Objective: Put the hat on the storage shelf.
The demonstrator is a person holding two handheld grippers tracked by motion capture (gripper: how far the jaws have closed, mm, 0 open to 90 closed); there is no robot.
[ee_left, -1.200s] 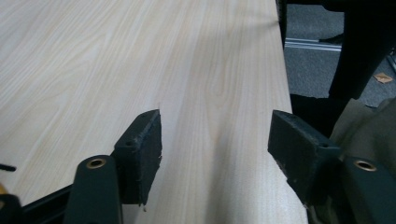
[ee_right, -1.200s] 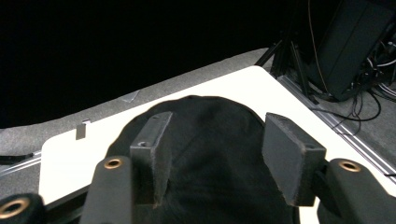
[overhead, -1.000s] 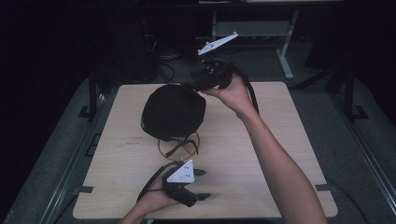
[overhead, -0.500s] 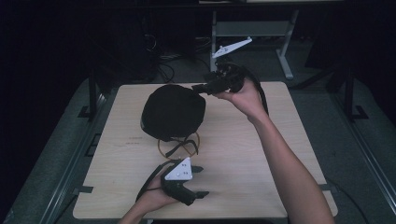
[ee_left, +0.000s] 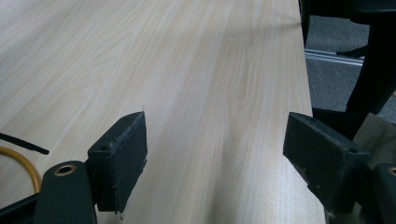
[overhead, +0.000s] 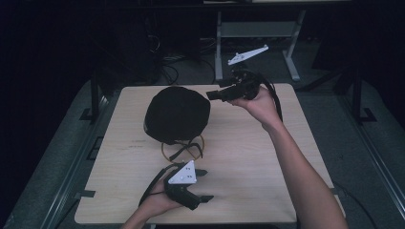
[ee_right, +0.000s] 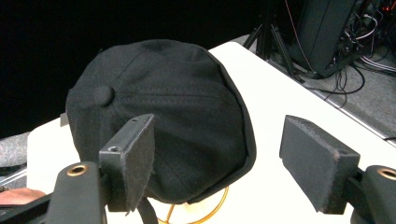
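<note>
A black cap [overhead: 176, 113] [ee_right: 163, 121] sits on a yellow wire stand [overhead: 184, 150] [ee_right: 205, 212] near the middle of the wooden table [overhead: 248, 157]. My right gripper [overhead: 214, 94] is held above the table's far side, just right of the cap, jaws open and pointing left at it with nothing between them [ee_right: 217, 163]. My left gripper [overhead: 203, 186] rests near the front edge, below the stand, open over bare wood [ee_left: 215, 154]. A bit of the yellow stand [ee_left: 18, 163] shows at the left edge of the left gripper view.
The table's right edge [ee_left: 306, 88] runs close past the left gripper's jaws. Beyond the far edge are a metal stand frame [overhead: 258, 33], cables [overhead: 172, 62] and dark equipment [ee_right: 327, 32]. Grey floor surrounds the table.
My right gripper has drawn back from the cap, moving right and slightly toward the near side. The left gripper stays near the front edge, barely shifted.
</note>
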